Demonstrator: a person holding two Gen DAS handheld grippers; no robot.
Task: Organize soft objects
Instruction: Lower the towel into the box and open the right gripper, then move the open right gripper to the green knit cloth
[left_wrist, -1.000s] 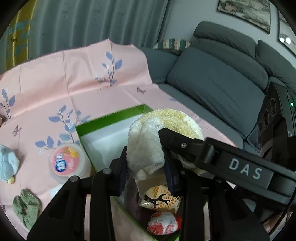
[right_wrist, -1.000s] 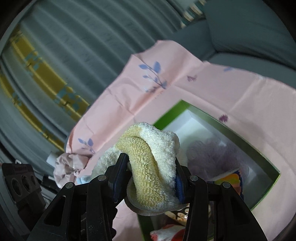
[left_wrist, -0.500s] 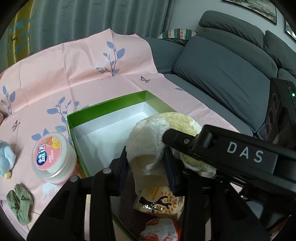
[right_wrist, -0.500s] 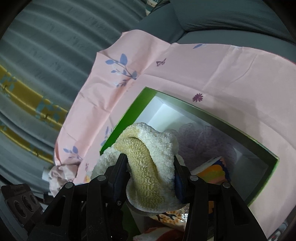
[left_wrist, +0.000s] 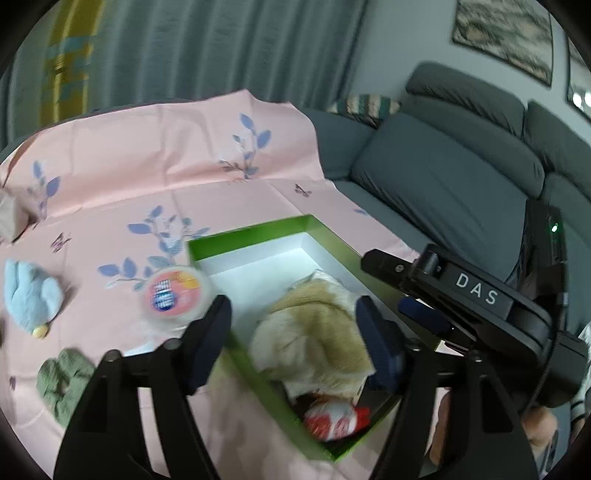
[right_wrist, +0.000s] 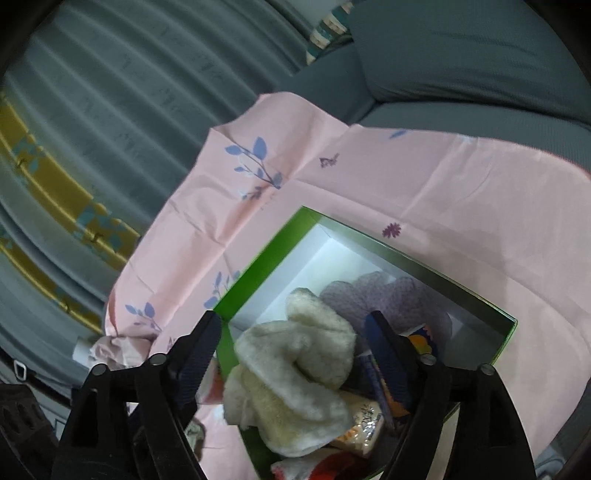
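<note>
Over the green box (left_wrist: 258, 230), both grippers' jaws are opening off the fluffy towel (left_wrist: 314, 332), so the left gripper (left_wrist: 295, 343) and right gripper (right_wrist: 295, 354) should lift clear without snagging it.

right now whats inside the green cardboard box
Inside the green cardboard box: a fluffy cream-and-tan towel, lilac mesh pouf, snack packets. Whatever lies under the towel is covered.

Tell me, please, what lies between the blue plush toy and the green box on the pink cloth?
In the left wrist view, a round tub with a pink label stands between the blue plush toy and the green box, close against the box's near corner.
</note>
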